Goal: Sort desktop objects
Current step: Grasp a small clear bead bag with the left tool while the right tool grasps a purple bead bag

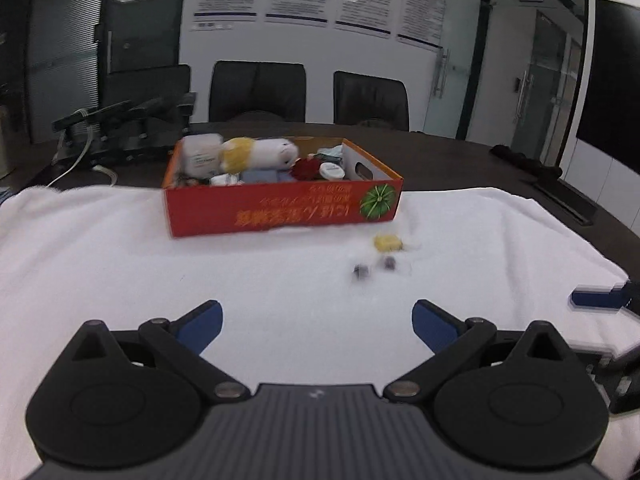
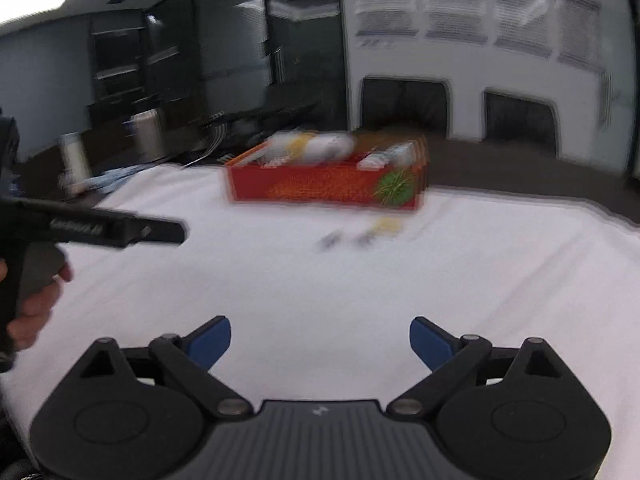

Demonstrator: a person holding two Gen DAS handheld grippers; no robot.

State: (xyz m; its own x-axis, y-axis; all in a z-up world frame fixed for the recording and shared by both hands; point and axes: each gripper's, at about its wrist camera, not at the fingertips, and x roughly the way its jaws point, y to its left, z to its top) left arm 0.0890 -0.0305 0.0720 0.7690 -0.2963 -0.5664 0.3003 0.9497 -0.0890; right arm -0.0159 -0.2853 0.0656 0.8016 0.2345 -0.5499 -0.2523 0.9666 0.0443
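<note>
An orange-red cardboard box (image 1: 280, 210) (image 2: 320, 186) stands on the white cloth (image 1: 120, 264) at the far middle. It holds a plush toy (image 1: 260, 154), a white container (image 1: 200, 154), a red item and other small things. In front of its right end lie a small yellow piece (image 1: 387, 242) (image 2: 386, 225) and two small dark items (image 1: 362, 271), all blurred. My left gripper (image 1: 317, 322) is open and holds nothing, well short of them. My right gripper (image 2: 320, 340) is also open with nothing between its fingers.
Black office chairs (image 1: 256, 90) stand behind the dark table (image 1: 460, 160). Black equipment with cables (image 1: 120, 128) sits at the back left. A hand (image 2: 36, 308) holds the other gripper's handle at the left of the right wrist view.
</note>
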